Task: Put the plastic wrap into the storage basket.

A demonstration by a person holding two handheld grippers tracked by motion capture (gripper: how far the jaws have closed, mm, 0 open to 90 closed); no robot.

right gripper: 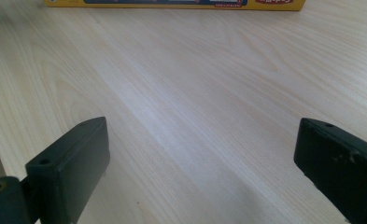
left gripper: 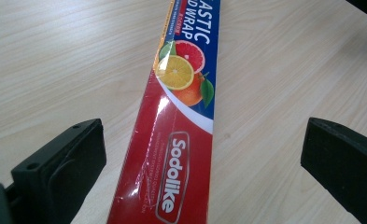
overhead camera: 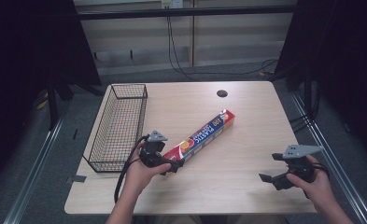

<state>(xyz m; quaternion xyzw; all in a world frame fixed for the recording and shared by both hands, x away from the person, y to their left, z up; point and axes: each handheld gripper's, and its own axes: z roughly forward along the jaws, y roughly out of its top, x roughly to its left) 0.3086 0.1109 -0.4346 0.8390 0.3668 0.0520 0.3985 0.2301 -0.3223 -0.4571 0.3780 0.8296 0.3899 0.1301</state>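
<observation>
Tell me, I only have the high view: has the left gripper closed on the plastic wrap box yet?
Observer: No. In the left gripper view, the left gripper has its jaws wide apart, with the plastic wrap box between them and table showing on both sides.
Operator: And the right gripper?
Observer: The right gripper is open over bare table; the box's yellow side lies farther ahead.
Operator: Which end is the left one at?
Observer: The red end, printed Sodolike.

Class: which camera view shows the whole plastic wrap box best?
The high view: the plastic wrap box lies diagonally there, full length. The left gripper view shows its red near end close up; the right gripper view shows a yellow edge.
</observation>
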